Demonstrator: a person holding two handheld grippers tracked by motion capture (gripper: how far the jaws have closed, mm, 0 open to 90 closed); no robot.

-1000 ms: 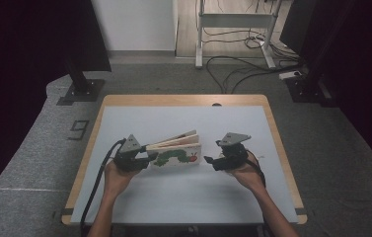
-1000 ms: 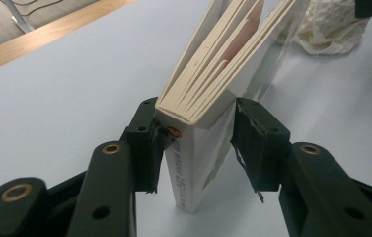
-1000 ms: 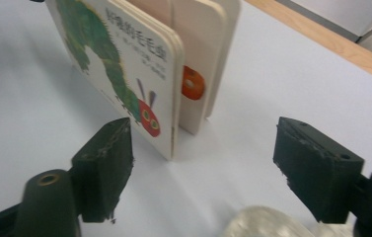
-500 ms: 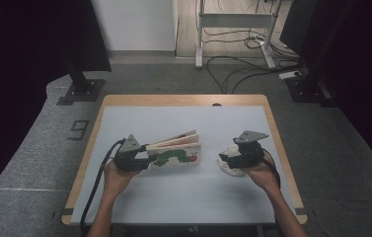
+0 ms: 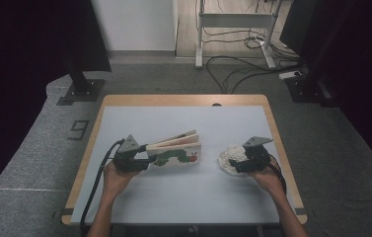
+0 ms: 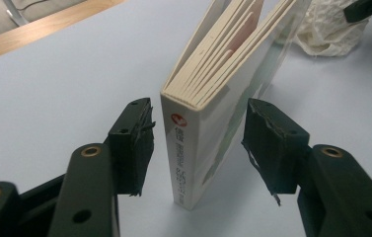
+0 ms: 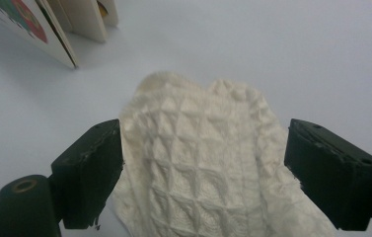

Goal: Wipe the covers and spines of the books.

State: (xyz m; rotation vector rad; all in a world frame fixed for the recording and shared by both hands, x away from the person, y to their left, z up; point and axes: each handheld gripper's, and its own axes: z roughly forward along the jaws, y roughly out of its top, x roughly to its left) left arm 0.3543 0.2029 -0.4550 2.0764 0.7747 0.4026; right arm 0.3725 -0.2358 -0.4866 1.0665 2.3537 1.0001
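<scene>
Right tool (image 5: 236,165) shifted onto cloth (image 5: 229,157), hiding part.

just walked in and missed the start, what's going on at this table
A person works at a table with a gripper in each hand. The left gripper sits with its jaws open on either side of the spine of a board book that stands on its edge, pages fanned; neither jaw touches it. The right gripper is open around a crumpled white cloth lying on the table beside the book, not yet pinched.
</scene>
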